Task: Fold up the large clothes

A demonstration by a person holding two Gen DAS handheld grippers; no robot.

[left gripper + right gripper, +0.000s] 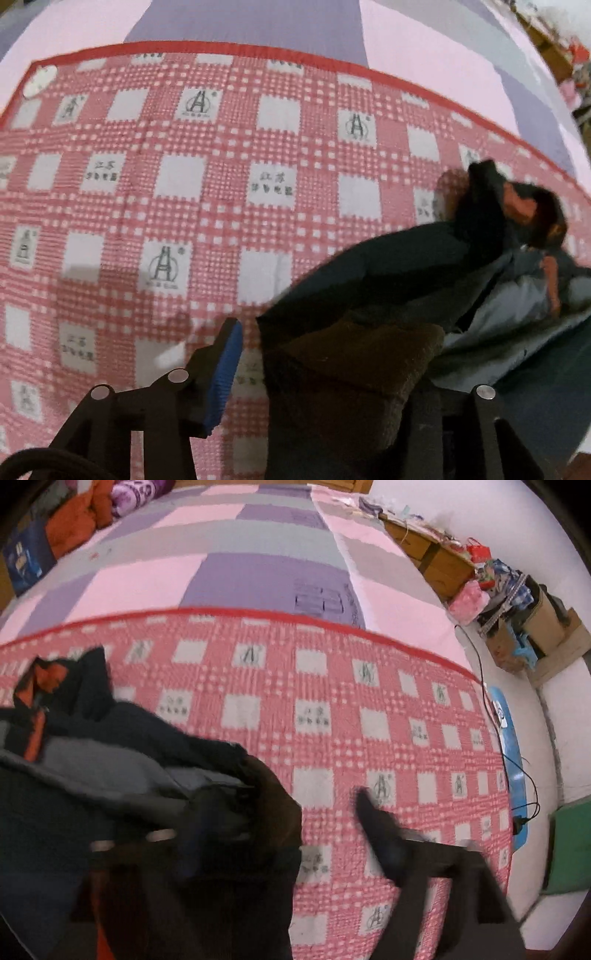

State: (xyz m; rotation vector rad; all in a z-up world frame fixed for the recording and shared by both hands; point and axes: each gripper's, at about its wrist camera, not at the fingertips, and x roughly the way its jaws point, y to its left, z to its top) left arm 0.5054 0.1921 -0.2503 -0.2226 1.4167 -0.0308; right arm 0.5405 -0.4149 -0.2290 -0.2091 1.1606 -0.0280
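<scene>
Dark jacket [388, 273] lies released; with both grippers, left [325, 373] and right [280, 834], spread and empty, re-grip its cuff squarely.

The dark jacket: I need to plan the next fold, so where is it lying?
The dark jacket lies bunched on the red checked cloth, lower right in the left wrist view, lower left in the right wrist view.
</scene>
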